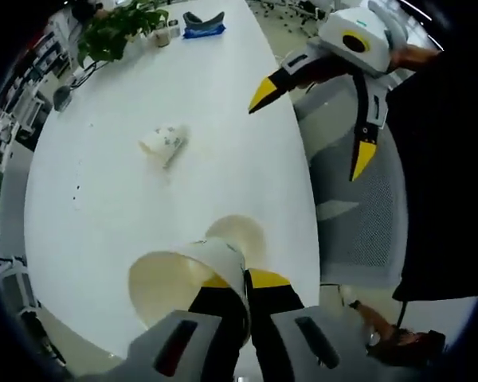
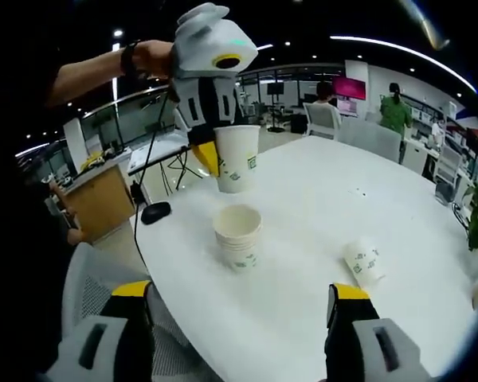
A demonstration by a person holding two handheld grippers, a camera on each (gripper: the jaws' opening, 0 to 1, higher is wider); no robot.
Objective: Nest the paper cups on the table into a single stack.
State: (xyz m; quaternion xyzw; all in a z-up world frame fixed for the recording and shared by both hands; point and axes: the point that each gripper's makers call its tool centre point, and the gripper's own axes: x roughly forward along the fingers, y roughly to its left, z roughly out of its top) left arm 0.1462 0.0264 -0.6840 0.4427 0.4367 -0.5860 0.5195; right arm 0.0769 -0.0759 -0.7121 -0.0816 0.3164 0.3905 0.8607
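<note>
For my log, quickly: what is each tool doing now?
Left tool: closed on a paper cup, held above the stack.
Right tool: open, holding nothing.

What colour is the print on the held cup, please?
Green, on the white cup held by the left gripper; clearest in the right gripper view.

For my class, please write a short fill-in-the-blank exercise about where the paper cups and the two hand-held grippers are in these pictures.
1. The left hand-held gripper holds one paper cup above the ____ of nested cups.
2. The stack of cups stands ____ on the white table.
3. A single loose cup lies on its ____ on the table.
4. The right hand-held gripper has its jaws ____, holding nothing.

Missing words: stack; upright; side; open
</note>
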